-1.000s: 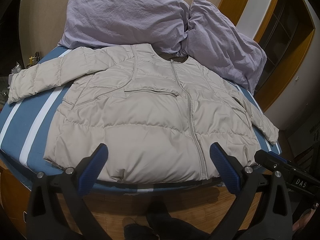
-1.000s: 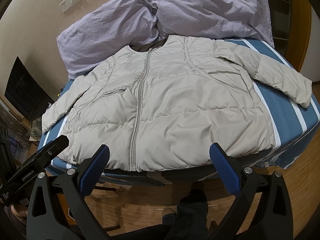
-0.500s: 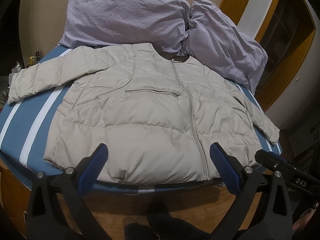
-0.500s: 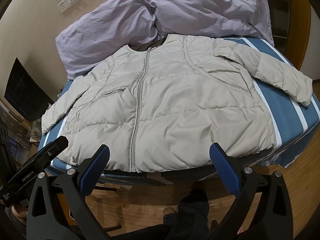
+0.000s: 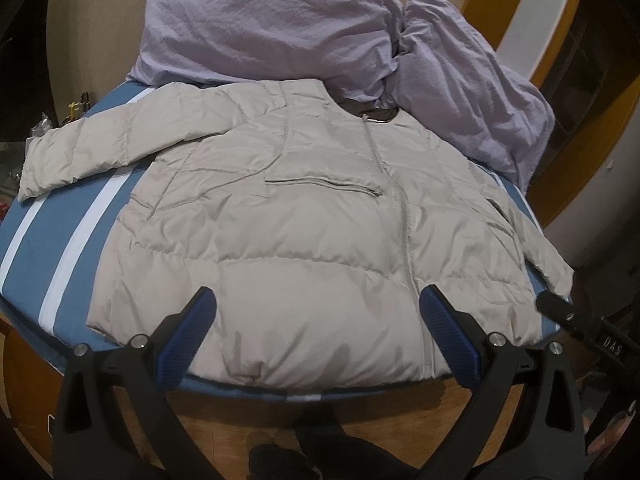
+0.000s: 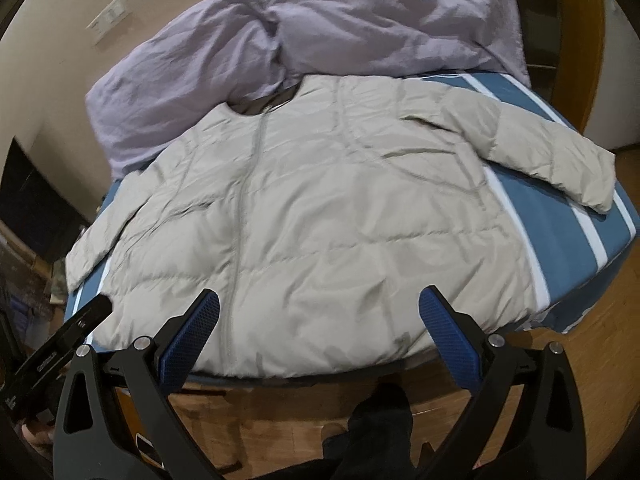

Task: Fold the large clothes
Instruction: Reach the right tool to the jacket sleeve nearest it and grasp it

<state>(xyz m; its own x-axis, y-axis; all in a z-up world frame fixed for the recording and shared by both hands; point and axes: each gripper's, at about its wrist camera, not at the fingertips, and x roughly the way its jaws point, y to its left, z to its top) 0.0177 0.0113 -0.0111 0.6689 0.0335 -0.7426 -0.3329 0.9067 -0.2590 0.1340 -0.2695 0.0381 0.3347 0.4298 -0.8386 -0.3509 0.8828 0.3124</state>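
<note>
On the blue bed cover with white stripes (image 5: 48, 216), lying face up and zipped: a puffy beige quilted jacket (image 5: 304, 232), collar toward the crumpled lilac duvet (image 5: 280, 28) at the head edge, hem along the foot edge. Long axis running straight away from both tools, zipper roughly central. Hovering just short of the hem, touching nothing: left gripper (image 5: 318, 320) with jaws spread wide and empty, nearer the outstretched sleeve (image 5: 84, 148); right gripper (image 6: 319, 320) likewise spread and empty, nearer the opposite sleeve (image 6: 560, 164). Probably reaching next for hem or sleeves.
</note>
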